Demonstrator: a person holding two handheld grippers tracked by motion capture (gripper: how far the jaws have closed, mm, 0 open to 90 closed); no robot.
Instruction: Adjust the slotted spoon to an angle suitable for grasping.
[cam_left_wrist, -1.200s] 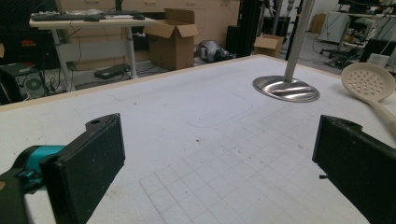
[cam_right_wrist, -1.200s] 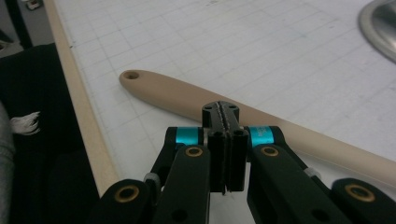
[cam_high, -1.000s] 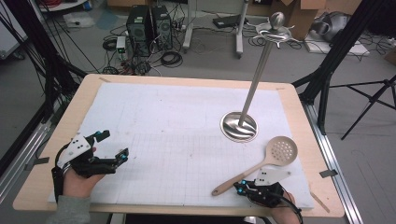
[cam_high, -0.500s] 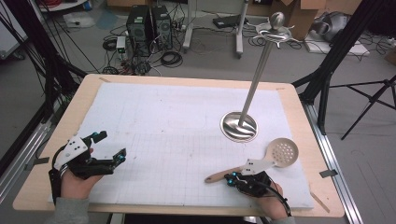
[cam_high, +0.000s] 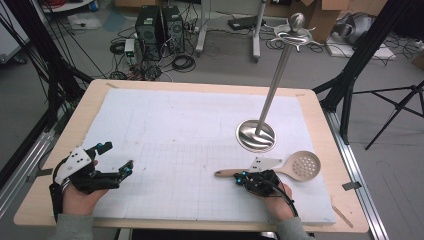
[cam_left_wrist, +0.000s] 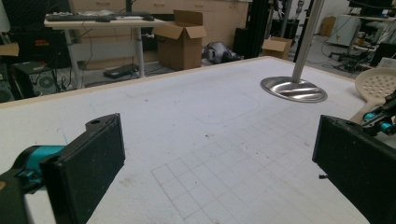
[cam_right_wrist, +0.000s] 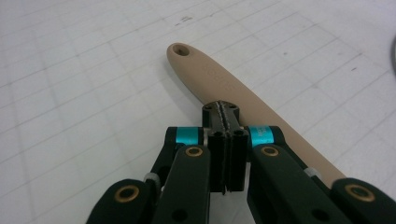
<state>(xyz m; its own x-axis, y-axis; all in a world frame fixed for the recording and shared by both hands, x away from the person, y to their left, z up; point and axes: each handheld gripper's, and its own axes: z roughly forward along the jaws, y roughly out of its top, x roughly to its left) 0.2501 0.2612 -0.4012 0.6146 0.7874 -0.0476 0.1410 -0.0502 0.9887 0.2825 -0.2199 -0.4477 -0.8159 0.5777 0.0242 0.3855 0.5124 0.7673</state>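
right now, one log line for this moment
left hand-held gripper: open, nothing held | right hand-held gripper: jaws shut, over spoon handle | stand: upright

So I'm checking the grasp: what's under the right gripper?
The beige slotted spoon's handle lies on the white gridded mat under the right gripper, whose jaws are pressed together. The stretch of handle beneath the gripper is hidden.

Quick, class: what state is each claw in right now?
Left claw: open, holding nothing.
Right claw: shut, jaws pressed together above the spoon handle, not gripping it.
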